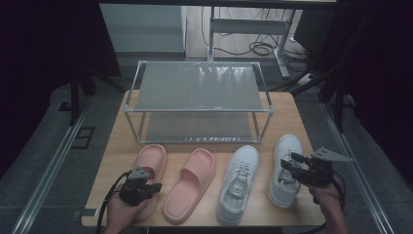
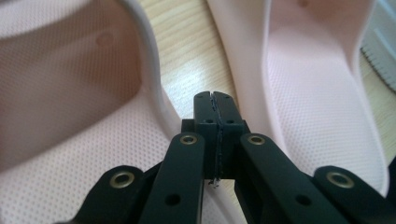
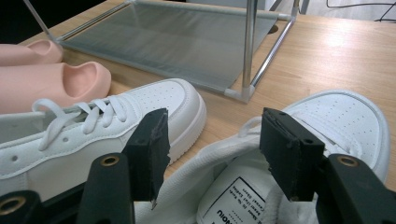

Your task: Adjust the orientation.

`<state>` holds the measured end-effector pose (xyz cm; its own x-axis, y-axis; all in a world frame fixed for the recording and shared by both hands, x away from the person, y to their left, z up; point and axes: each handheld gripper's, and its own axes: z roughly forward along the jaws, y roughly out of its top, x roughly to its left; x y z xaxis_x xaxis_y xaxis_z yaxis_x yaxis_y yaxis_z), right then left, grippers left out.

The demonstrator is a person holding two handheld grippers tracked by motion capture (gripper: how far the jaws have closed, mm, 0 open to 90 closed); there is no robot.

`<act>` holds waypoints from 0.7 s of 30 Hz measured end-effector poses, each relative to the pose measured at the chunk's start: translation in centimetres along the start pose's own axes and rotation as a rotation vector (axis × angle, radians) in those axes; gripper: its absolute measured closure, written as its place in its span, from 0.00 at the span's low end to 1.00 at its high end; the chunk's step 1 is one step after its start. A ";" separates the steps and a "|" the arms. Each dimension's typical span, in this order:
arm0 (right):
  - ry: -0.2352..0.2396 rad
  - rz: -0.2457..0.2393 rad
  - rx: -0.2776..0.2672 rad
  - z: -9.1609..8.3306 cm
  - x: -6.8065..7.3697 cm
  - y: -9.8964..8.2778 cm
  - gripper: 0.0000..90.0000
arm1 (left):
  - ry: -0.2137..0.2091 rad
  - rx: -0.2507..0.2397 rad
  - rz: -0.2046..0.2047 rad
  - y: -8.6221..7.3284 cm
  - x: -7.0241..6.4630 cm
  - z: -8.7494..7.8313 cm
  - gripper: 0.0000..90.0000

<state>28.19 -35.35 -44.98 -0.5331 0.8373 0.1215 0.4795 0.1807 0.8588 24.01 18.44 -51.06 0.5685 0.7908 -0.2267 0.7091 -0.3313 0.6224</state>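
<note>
Two pink slippers and two white sneakers lie in a row in front of a metal shoe rack (image 1: 199, 90). My left gripper (image 1: 156, 187) is shut with nothing in it. It hovers low over the heel end of the left slipper (image 1: 152, 161). In the left gripper view its closed tips (image 2: 215, 100) point at the strip of table between the left slipper (image 2: 70, 93) and the right slipper (image 2: 303, 88). My right gripper (image 1: 289, 165) is open over the right sneaker (image 1: 286, 148). That sneaker's collar and tongue (image 3: 233, 196) sit between the spread pads without being pressed.
The left sneaker (image 3: 93, 135) lies close beside the right gripper's left jaw. The rack's lower shelf (image 3: 177, 42) and its corner post (image 3: 247, 51) stand just beyond the sneakers' toes. Bare table (image 3: 327, 51) shows right of the rack. Cables lie on the floor (image 1: 258, 48) behind it.
</note>
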 end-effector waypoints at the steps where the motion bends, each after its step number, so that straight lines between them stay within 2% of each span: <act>1: 0.000 -0.002 -0.001 0.0 0.0 0.0 0.48 | -0.004 -0.002 -0.005 -0.1 0.0 0.0 1.00; 7: 0.003 -0.007 -0.004 -0.1 0.2 0.1 0.48 | 0.012 0.010 -0.006 -0.7 0.3 -0.6 1.00; 12: 0.000 -0.005 -0.005 -0.2 0.1 0.0 0.48 | 0.024 0.013 -0.023 -1.3 0.9 -1.4 1.00; 15: 0.001 -0.007 -0.004 -0.2 0.2 0.0 0.47 | 0.042 0.003 -0.042 -1.8 1.5 -1.9 1.00; 17: 0.001 -0.006 -0.003 -0.1 0.2 0.0 0.47 | 0.044 -0.001 -0.045 -1.9 1.6 -2.0 1.00; 21: 0.003 -0.010 0.000 0.0 0.3 0.0 0.48 | 0.051 -0.039 -0.040 -1.8 1.6 -2.5 0.98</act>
<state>28.00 -35.07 -44.89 -0.5399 0.8339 0.1146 0.4739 0.1886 0.8602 22.58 21.62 -50.63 0.5172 0.8286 -0.2143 0.7138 -0.2794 0.6422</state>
